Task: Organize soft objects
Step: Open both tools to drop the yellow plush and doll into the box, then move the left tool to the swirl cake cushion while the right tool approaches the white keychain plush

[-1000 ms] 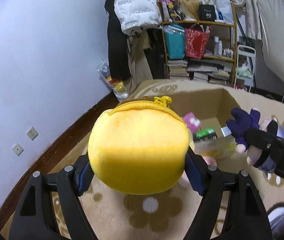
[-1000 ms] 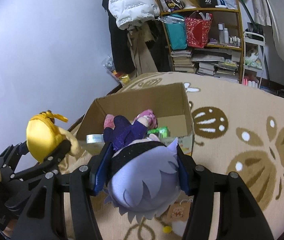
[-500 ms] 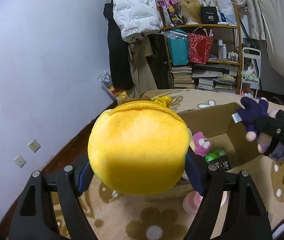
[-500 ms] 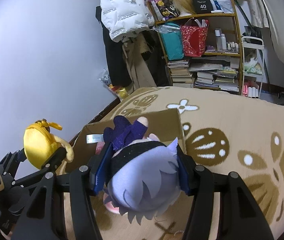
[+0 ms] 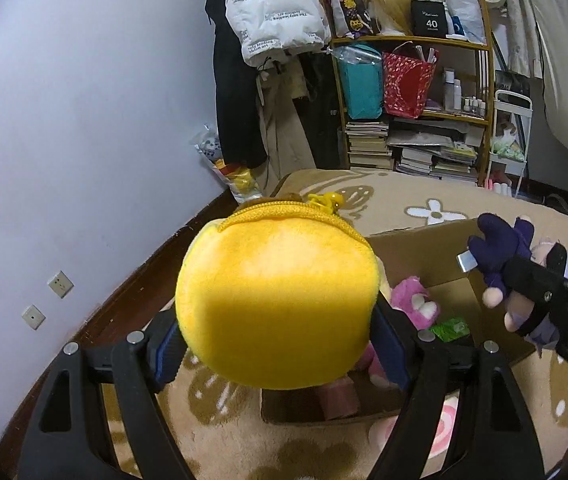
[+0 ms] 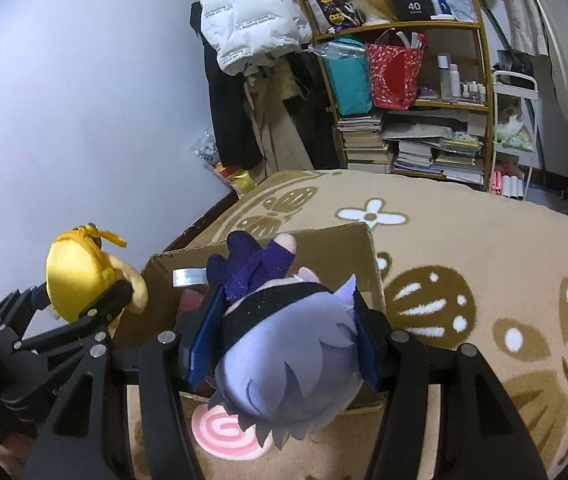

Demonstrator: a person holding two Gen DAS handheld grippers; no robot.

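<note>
My left gripper [image 5: 278, 344] is shut on a round yellow plush pouch [image 5: 276, 300] with a zipper, held above the near left edge of an open cardboard box [image 5: 415, 240]. It also shows in the right wrist view [image 6: 72, 276]. My right gripper [image 6: 280, 340] is shut on a lilac-haired plush doll [image 6: 284, 376] in dark purple clothes, held over the box [image 6: 335, 248]; the doll also shows in the left wrist view [image 5: 503, 248]. Inside the box lie a pink plush [image 5: 413, 308] and a green packet [image 5: 451, 327].
The box stands on a beige rug with brown flower patterns [image 6: 483, 264]. A pink-and-white spiral lollipop plush [image 6: 224, 428] lies on the rug in front of the box. A cluttered shelf [image 6: 411, 92], hung coats [image 6: 252, 40] and the wall [image 5: 84, 120] lie beyond.
Both grippers have risen and drawn back with their plush toys, so the box now sits lower in both views and more of the room shows. Both grips are unchanged.
</note>
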